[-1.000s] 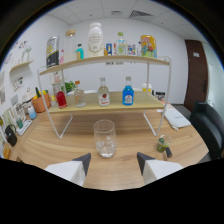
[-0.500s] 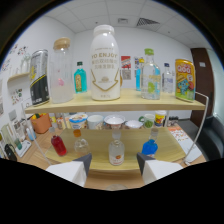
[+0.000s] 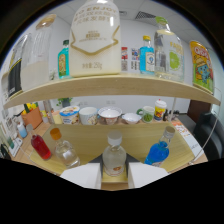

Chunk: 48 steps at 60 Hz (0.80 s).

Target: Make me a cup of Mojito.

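Closer now, claw (image 3: 114,176) spread open, clear bottle (image 3: 114,156) between its tips (untouched).

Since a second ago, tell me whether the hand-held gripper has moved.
Yes. The hand-held gripper has risen and closed in on the shelf; the white jar looms larger, and a clear bottle stands between its open fingers.

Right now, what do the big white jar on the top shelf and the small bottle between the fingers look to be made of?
The big white jar looks like opaque glossy plastic, going by its soft sheen and printed label. The small bottle looks like clear glass or clear plastic; its pale contents show through, but which one is uncertain. It stands between the open fingers of the hand-held gripper, resting on the lower shelf.
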Available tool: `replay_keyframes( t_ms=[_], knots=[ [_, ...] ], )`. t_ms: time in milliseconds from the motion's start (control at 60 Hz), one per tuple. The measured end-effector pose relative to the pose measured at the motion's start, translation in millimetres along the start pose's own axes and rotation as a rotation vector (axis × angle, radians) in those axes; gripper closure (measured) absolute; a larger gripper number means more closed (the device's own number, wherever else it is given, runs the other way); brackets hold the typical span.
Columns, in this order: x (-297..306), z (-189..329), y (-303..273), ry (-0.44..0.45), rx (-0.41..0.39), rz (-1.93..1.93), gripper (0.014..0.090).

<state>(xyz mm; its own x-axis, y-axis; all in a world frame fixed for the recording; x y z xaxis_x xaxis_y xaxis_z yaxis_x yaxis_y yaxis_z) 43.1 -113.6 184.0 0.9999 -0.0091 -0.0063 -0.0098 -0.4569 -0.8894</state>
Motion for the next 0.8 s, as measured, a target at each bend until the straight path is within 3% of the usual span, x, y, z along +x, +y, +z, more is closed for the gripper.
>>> replay_keyframes(
  t_ms=[200,417,550,800],
  knots=[
    [-0.7,-7.5,2.1,-0.016,-0.007,-0.010,0.0705],
    [15.2,-51.1,-13.7,-0.009,0.047,0.003,0.0709],
    [43.4,-76.6,-4.2,0.035,0.049,0.020,0.0711],
    [101.1,-87.9,48.5,0.157,-0.031,-0.053,0.0712]
  ],
)
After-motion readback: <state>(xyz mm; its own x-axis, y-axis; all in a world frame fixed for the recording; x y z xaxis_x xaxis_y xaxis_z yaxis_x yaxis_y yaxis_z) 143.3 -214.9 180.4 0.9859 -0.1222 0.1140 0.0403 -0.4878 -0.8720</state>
